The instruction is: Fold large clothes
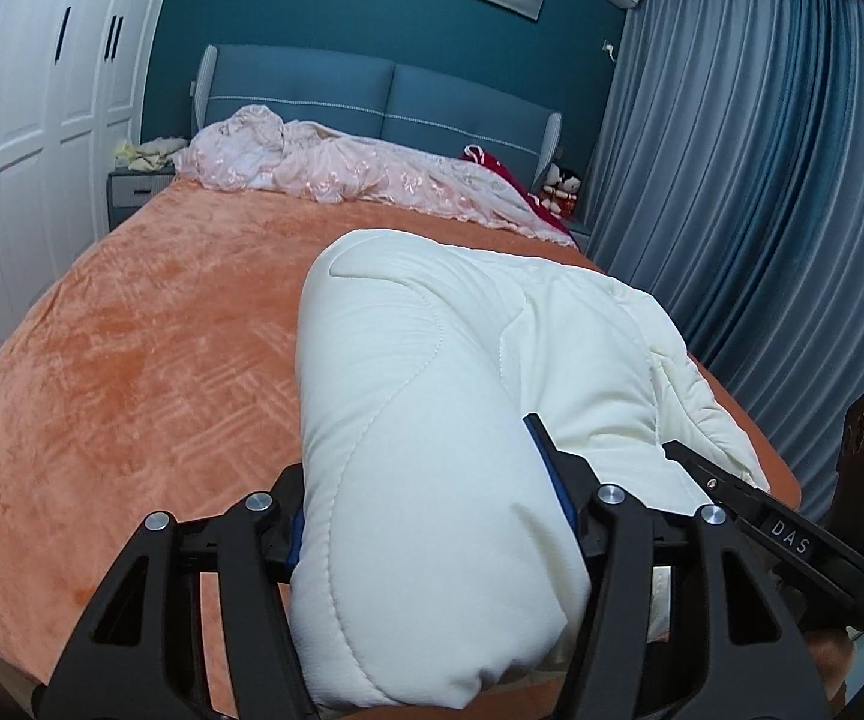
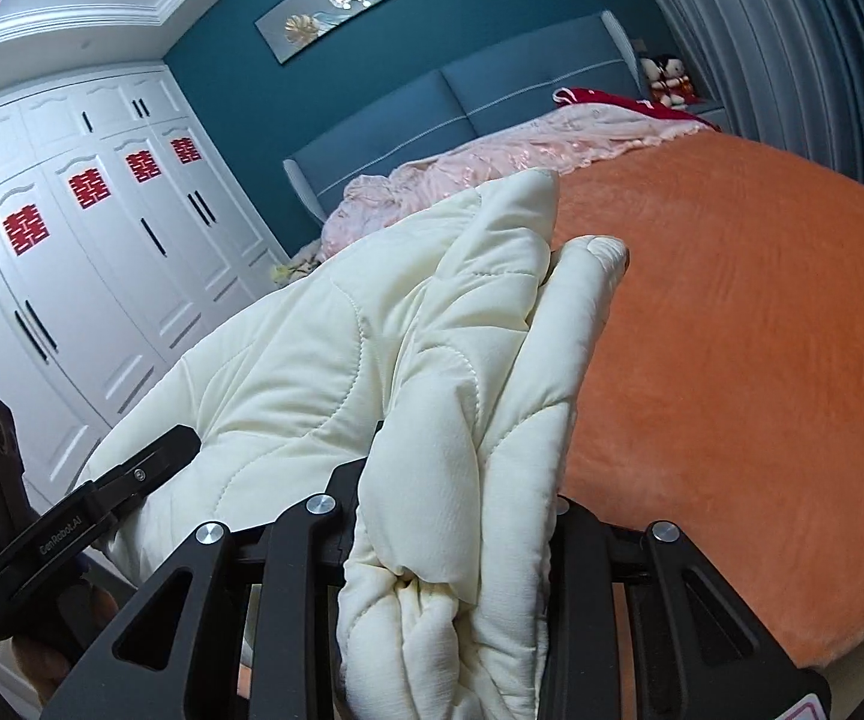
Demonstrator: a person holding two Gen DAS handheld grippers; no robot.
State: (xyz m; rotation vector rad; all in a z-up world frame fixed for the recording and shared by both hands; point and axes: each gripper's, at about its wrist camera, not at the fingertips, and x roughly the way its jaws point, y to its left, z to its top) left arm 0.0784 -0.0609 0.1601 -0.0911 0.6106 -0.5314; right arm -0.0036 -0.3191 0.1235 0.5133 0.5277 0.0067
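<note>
A cream quilted padded coat (image 1: 432, 360) hangs lifted above the orange bed (image 1: 132, 360). My left gripper (image 1: 426, 492) is shut on a thick, puffy fold of it, and its blue pads press in from both sides. In the right wrist view the same coat (image 2: 324, 360) is bunched between the fingers of my right gripper (image 2: 462, 492), which is shut on a gathered edge. Each gripper shows in the other's view: the right gripper (image 1: 732, 504) at the coat's right side, the left gripper (image 2: 132, 474) at its left. The fabric hides the right gripper's pads.
The orange bedspread (image 2: 732, 360) spreads wide beyond the coat. A crumpled pink quilt (image 1: 342, 174) and a red cloth (image 1: 492, 168) lie by the blue headboard (image 1: 372, 96). White wardrobes (image 2: 72, 270) stand on one side and blue-grey curtains (image 1: 762, 210) on the other.
</note>
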